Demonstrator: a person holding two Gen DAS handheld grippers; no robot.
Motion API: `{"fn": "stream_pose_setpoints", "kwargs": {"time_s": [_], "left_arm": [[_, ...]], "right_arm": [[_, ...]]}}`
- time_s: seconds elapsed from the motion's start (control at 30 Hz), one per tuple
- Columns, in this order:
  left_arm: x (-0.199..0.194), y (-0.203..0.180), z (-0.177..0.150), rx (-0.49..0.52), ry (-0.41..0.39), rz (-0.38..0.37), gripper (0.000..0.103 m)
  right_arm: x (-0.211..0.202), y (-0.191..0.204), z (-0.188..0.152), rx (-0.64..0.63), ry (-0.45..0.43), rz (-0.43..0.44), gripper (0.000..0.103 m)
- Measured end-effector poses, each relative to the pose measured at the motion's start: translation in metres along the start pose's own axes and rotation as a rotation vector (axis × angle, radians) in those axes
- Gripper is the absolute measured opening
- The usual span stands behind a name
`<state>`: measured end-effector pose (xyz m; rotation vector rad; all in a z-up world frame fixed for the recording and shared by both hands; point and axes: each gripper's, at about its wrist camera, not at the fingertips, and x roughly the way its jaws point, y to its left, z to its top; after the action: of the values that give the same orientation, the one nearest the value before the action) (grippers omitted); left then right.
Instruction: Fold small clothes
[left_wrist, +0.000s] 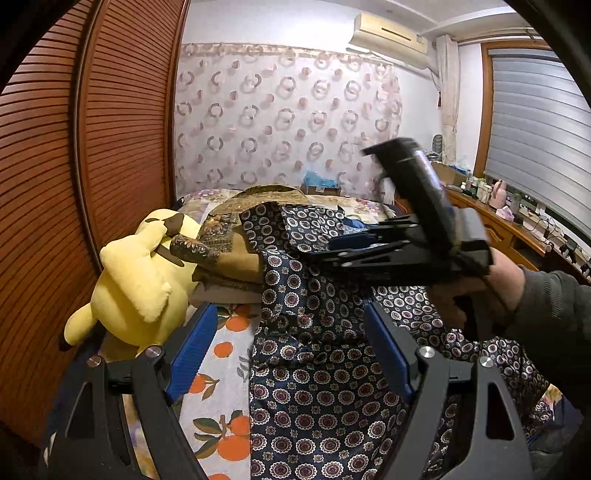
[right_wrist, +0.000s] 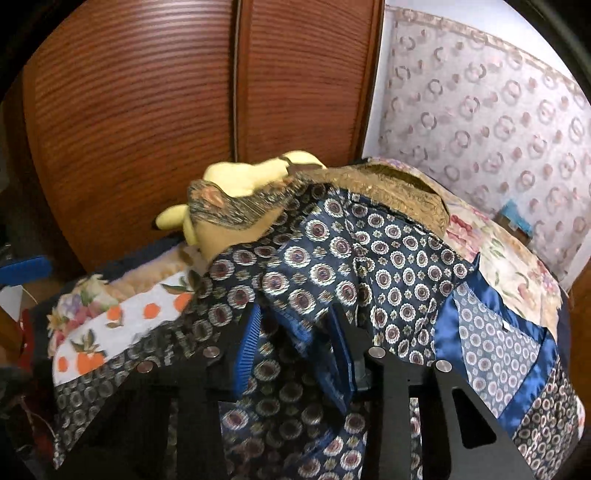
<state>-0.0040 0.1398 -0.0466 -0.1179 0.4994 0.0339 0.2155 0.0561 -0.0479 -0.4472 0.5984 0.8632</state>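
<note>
Your navy medallion-print satin garment (left_wrist: 314, 376) lies on the bed just beside the yellow plush toy (left_wrist: 140, 280). It's slippery, limp: pinch hems. Right tool (right_wrist: 295, 332) grasps a fold; left tool (left_wrist: 291, 354) released.

One navy patterned garment (left_wrist: 325, 387) spreads low in the frame. One yellow plush toy (left_wrist: 140, 284) lies at left. One brown folded cloth (left_wrist: 236, 236) sits mid-frame. Two tongs: left (left_wrist: 291, 354) at bottom, right (left_wrist: 328, 247) at centre right. One air conditioner (left_wrist: 391, 37) hangs upper right.
</note>
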Motion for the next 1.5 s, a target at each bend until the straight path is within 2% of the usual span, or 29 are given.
{"fn": "stream_pose_setpoints", "kwargs": {"time_s": [0.07,0.17,0.23,0.4,0.53,0.57,0.6,0.63,0.7,0.87,1.03,1.27,1.5], "left_arm": [[0.000,0.000,-0.001,-0.001,0.001,0.000,0.082],[-0.001,-0.001,-0.002,0.000,0.002,-0.004,0.082],[-0.002,-0.002,-0.002,0.001,0.001,-0.002,0.082],[-0.001,-0.002,-0.003,-0.007,0.004,0.000,0.082],[-0.001,-0.006,-0.002,-0.005,0.005,-0.004,0.082],[0.000,-0.006,-0.001,-0.004,0.006,-0.005,0.082],[0.000,-0.008,-0.001,-0.002,0.006,-0.007,0.082],[0.001,-0.009,0.000,-0.001,0.007,-0.008,0.082],[0.002,-0.009,0.000,-0.001,0.009,-0.009,0.082],[0.009,-0.013,0.003,-0.003,0.013,-0.018,0.082],[0.017,-0.023,0.007,0.006,0.022,-0.029,0.082],[0.035,-0.041,0.020,0.040,0.021,-0.046,0.082],[0.080,-0.049,0.056,0.102,0.030,-0.030,0.082]], "right_arm": [[0.011,0.001,0.004,-0.009,0.028,-0.015,0.037],[0.027,0.003,0.012,-0.024,0.042,-0.034,0.028],[0.030,0.006,0.017,-0.028,0.028,-0.045,0.013],[0.016,-0.005,0.022,0.030,-0.033,-0.094,0.011],[0.010,-0.023,0.022,0.099,-0.043,-0.119,0.012],[0.010,-0.028,0.022,0.121,-0.045,-0.124,0.015],[0.010,-0.033,0.022,0.139,-0.047,-0.131,0.029],[0.009,-0.037,0.022,0.161,-0.053,-0.140,0.048],[0.003,-0.044,0.018,0.194,-0.075,-0.134,0.057],[-0.021,-0.052,0.005,0.225,-0.106,-0.133,0.061],[-0.053,-0.059,-0.016,0.259,-0.159,-0.118,0.071],[-0.080,-0.062,-0.033,0.241,-0.168,-0.161,0.071],[-0.103,-0.089,-0.060,0.270,-0.178,-0.180,0.073]]}}
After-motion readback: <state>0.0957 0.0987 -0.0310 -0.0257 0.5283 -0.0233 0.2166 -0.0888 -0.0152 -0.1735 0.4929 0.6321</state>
